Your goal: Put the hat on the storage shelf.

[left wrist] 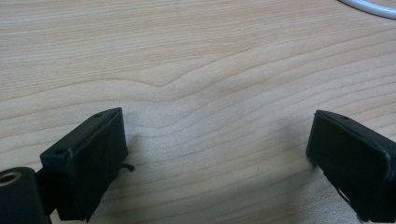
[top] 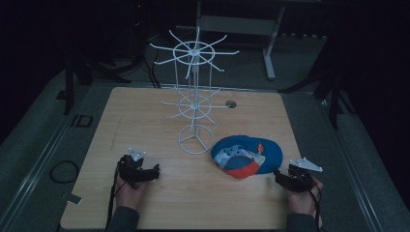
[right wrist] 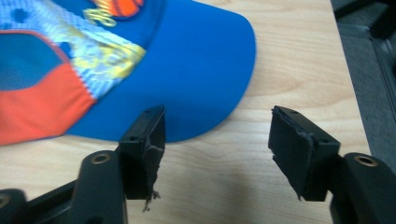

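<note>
High view: a wooden table (top: 145, 116) carries a white wire display rack (top: 195, 96) standing upright near its middle, with two tiers of radiating hooks and a ring base. Just to the right of that base lies a blue cap (top: 247, 155) with an orange panel and a colourful printed patch, resting flat on the tabletop near the front right. The right gripper (top: 285, 178) sits on the table just beside the cap's near right edge, held by a hand (top: 302, 198) that comes in from the bottom, with a grey three-cornered plate on top. The left gripper (top: 152, 172) rests on the front left part of the table, well apart from the cap, held by the other hand (top: 129, 193), and points toward the middle of the table. In the right gripper view the cap's blue brim (right wrist: 205, 60) lies directly ahead; the right gripper (right wrist: 217, 140) has its jaws spread wide with bare wood between them, and the left-hand jaw tip overlaps the brim's edge in the picture, though whether it touches cannot be told. In the left gripper view the left gripper (left wrist: 217, 144) also stands released, jaws far apart over bare wood grain, with a curve of the rack's base ring (left wrist: 369, 6) at the top right corner.
</note>
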